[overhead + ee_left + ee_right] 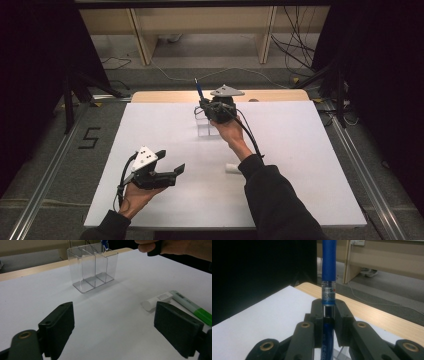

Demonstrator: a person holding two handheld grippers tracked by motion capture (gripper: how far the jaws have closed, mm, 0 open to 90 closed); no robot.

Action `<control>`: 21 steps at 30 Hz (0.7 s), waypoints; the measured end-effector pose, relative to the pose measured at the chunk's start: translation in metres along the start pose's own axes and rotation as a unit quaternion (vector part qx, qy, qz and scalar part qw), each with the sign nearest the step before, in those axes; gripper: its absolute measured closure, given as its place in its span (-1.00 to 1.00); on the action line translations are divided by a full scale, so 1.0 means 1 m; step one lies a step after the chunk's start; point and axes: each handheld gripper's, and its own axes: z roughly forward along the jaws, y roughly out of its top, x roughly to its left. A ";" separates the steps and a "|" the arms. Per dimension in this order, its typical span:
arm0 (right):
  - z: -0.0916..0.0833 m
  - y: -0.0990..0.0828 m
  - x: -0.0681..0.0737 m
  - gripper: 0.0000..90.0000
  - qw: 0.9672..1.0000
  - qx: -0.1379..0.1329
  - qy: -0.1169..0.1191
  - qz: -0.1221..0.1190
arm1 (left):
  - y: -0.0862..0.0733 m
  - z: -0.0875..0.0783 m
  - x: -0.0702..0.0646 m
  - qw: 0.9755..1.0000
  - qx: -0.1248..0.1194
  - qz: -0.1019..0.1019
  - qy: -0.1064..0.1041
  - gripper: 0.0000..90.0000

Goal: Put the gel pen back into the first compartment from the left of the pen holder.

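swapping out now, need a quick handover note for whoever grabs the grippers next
Right gripper: shut on the blue pen, held above the clear organizer at the far side of the table.
Left gripper: open, holding nothing, near the front edge.
Done: pen picked up.
Left: drop the pen into a compartment; the green marker and white tube lie loose on the table.

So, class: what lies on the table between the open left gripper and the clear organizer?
Only bare white table between the left gripper and the clear organizer, by the left gripper view.
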 end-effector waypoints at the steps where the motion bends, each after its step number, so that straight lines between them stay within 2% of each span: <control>1: 0.002 0.001 0.000 0.76 1.000 0.002 -0.002 0.002 | 0.000 -0.001 0.000 1.000 -0.001 0.002 -0.001 -0.65; 4: 0.008 0.003 -0.001 0.77 1.000 0.001 -0.007 0.009 | 0.001 -0.002 0.000 1.000 -0.009 -0.002 -0.003 -0.65; 10: 0.016 0.005 -0.003 0.77 1.000 -0.003 -0.012 0.027 | 0.001 -0.002 0.001 1.000 -0.010 -0.002 -0.003 -0.65; 21: 0.028 0.010 -0.003 0.77 0.999 -0.007 -0.021 0.032 | 0.002 -0.003 0.000 1.000 -0.015 -0.002 -0.007 -0.65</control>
